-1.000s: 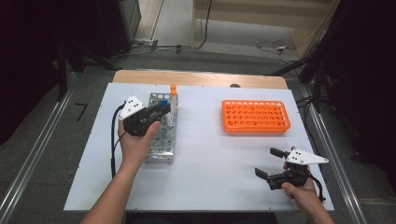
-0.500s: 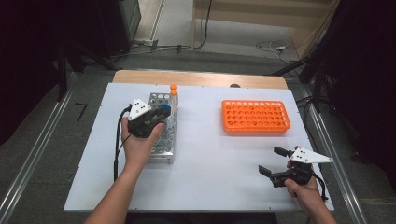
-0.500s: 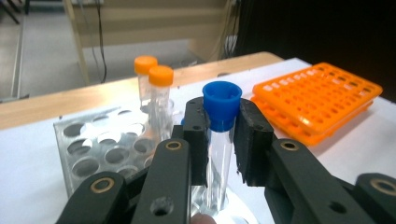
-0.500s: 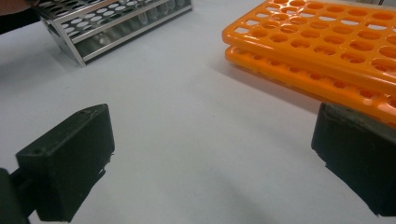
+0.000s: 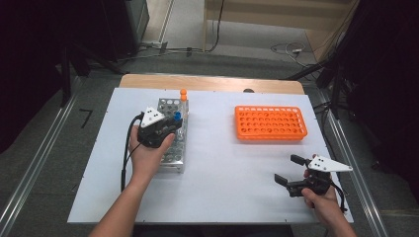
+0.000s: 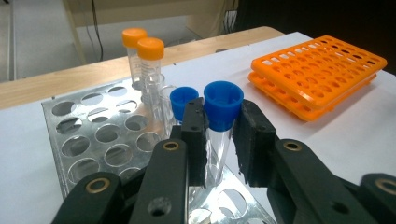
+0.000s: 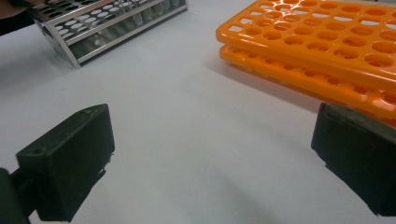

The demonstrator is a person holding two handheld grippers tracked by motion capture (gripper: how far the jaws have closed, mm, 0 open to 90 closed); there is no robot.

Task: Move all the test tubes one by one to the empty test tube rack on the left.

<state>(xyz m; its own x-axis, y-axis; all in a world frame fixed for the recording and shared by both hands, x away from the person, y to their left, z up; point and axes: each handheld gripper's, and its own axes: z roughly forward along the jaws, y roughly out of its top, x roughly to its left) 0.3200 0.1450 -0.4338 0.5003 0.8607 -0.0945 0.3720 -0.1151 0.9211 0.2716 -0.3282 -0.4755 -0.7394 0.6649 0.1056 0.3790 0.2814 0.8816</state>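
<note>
Fingers of left gripper: closed on tube, one black pad against each side of its blue cap. Jaws have just been opening slightly, and the tube is between them.

Tube: clear body, blue cap. Long axis close to vertical, cap pointing up and leaning a little toward the right pad. The lower end runs down between the jaws over the near corner of the steel rack; the view does not show whether it sits in a hole.

Steel rack: left half of table, long side running away from the person. Left hand lies over its near part.

Other tubes in steel rack: one blue-capped just behind the left pad; two orange-capped farther back, side by side. All upright, caps up.

Orange rack: right half of table, well apart from the steel rack, holes up, long side across the table.

Right gripper: near front right edge of table, held in right hand. Its fingers stand wide apart with only bare table between them, pointing toward the orange rack.
</note>
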